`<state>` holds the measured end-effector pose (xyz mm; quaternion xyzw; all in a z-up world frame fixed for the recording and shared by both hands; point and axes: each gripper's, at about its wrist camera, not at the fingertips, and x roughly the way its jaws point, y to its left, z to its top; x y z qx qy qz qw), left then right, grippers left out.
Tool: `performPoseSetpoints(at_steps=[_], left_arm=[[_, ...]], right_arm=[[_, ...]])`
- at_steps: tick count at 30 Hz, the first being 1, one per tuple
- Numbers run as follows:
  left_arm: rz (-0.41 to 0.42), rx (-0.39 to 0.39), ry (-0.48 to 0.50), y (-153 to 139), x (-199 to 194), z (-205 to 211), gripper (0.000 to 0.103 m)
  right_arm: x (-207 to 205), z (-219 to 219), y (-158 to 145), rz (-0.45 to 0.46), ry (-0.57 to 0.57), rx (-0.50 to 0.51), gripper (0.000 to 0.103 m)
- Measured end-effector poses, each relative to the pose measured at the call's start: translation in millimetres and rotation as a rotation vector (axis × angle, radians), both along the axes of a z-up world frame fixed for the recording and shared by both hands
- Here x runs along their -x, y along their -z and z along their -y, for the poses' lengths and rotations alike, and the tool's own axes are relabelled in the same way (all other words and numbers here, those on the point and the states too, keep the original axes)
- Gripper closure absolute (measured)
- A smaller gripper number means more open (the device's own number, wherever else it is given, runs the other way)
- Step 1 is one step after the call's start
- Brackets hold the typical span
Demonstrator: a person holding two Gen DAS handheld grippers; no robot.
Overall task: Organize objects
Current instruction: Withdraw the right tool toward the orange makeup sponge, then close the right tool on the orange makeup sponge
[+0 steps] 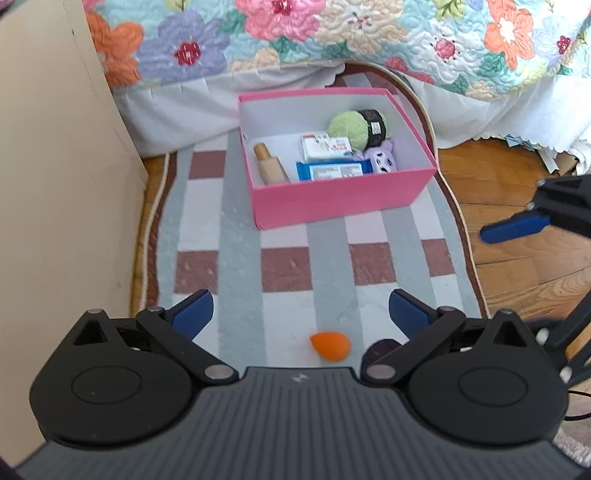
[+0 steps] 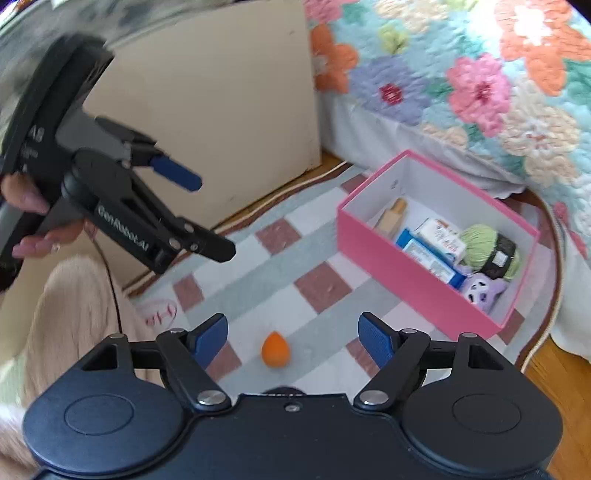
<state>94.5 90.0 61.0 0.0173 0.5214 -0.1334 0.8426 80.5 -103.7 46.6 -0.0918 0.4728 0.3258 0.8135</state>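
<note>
An orange egg-shaped sponge (image 1: 330, 344) (image 2: 275, 349) lies on the checked rug (image 1: 284, 269), close below both grippers. My left gripper (image 1: 301, 314) stands wide open over the rug, with the sponge just under its right side and nothing between the fingers. My right gripper (image 2: 293, 338) is open too, and the sponge lies on the rug below the gap. Further off, the open pink box (image 1: 343, 199) (image 2: 406, 280) holds a green yarn ball (image 1: 349, 127), a beige bottle (image 1: 267, 164), a blue wipes pack (image 1: 334, 170), a white pack and a purple toy (image 2: 480, 290).
A beige cabinet (image 1: 55, 166) stands at the left of the rug. A bed with a floral quilt (image 1: 332, 33) and white skirt runs behind the box. Wooden floor (image 1: 517, 266) lies right of the rug. A person's hand (image 2: 26, 206) and beige-clad leg (image 2: 66, 314) are beside the left gripper.
</note>
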Motion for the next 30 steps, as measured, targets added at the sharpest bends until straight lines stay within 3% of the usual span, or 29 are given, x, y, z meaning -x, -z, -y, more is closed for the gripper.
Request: performPoseSetpoints(at_steps=[5,14,19,21,26,30], left_arm=[[-0.042,0.081,0.016,31.1,-0.4,5.0,0.000],[-0.143,0.135,-0.049,96.6,-9.6,-0.6,0.000],[-0.212,0.150,-0.144,139.1,-16.2,-7.1,0.000],[-0.226,0.141,-0.154,153.2,-16.3,-5.5,0.000],[-0.221,0.144,-0.156,175.1,-10.4,2.6,0.003],[-0.221,0.101,-0.184,189.3,-6.8,9.3,0.004]], right_arm=[[-0.4,-8.1,37.5,0.026,-0.150,-0.012,0.015],[0.6,-42.0,121.7,-0.013,-0.237,0.078,0.015],[-4.4,-50.4,156.6,-0.044,-0.184,0.063,0.015],[-4.2,-53.2,165.4,-0.017,-0.133,0.071,0.015],[1.9,-61.1,184.7,0.015,-0.112,0.071,0.015],[10.1,-65.0,200.5,0.033,-0.062,0.071,0.018]])
